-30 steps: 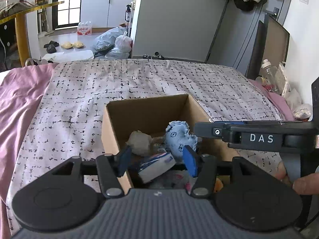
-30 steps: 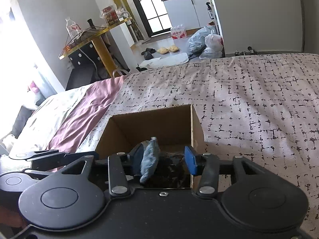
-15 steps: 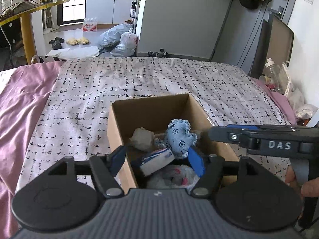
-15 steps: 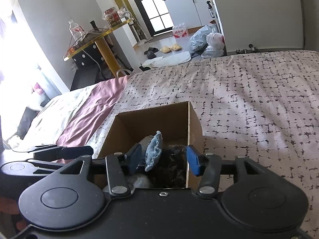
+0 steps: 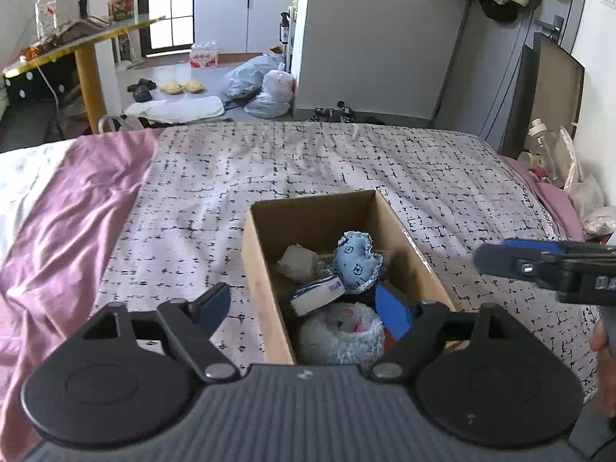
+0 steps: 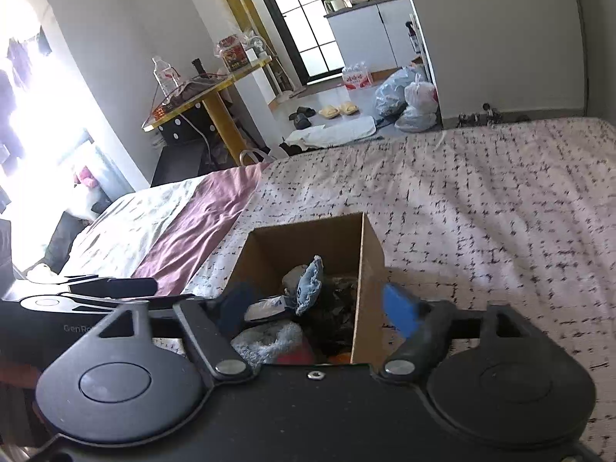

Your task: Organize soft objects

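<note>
The bed (image 5: 308, 169) carries an open cardboard box (image 5: 265, 300), its long axis running from 6 toward 12 o'clock. Inside lie a fluffy grey toy (image 5: 338, 335), partly hidden at the near end, a blue patterned plush (image 5: 356, 258) standing on edge, a white-and-blue sponge (image 5: 317, 294) and a beige lump (image 5: 298, 261). The left gripper (image 5: 304, 304) and right gripper (image 6: 319, 306) have just been opening; both stand wide apart, holding nothing.

Ahead of the jaws: patterned bedspread (image 5: 308, 161), pink sheet (image 5: 69, 208) leftward, beyond it grey wall (image 5: 369, 38), white cabinets (image 5: 238, 19), yellow table (image 6: 215, 88), bright window (image 6: 42, 115) far left.
</note>
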Available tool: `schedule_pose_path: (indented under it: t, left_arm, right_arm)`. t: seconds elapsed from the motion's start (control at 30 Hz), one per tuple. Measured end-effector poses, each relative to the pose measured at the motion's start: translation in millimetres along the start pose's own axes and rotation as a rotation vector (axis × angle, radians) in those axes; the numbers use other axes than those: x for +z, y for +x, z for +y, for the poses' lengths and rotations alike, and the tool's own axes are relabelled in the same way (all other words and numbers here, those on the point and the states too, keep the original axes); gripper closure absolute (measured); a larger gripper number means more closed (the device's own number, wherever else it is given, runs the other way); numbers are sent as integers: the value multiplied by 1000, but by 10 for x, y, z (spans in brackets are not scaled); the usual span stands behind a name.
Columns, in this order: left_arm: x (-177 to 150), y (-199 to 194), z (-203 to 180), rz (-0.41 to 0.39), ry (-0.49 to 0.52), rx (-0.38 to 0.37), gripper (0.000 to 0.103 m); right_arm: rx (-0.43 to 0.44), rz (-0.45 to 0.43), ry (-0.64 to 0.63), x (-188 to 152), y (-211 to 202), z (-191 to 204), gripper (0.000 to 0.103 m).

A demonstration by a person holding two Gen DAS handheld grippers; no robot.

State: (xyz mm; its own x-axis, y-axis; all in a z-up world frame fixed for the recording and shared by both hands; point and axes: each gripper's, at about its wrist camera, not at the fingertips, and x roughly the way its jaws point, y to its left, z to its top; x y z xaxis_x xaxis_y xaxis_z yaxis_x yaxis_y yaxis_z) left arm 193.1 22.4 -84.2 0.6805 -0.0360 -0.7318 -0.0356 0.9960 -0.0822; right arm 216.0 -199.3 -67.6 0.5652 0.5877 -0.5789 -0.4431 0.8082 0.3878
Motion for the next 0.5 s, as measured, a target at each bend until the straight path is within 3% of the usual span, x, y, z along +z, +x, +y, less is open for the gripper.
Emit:
schedule_pose_path:
  t: [0.1, 0.37, 0.5]
  left_arm:
    - [2, -116, -22, -2, 12, 8, 15]
    - [8, -425, -60, -16, -3, 27, 5]
    - [-29, -618, -124, -31, 3, 45, 0]
  right_arm:
    - [-2, -15, -19, 50, -144, 1, 9]
    - [-45, -42, -33, 100, -422, -29, 4]
    - [-20, -59, -24, 82, -582, -61, 0]
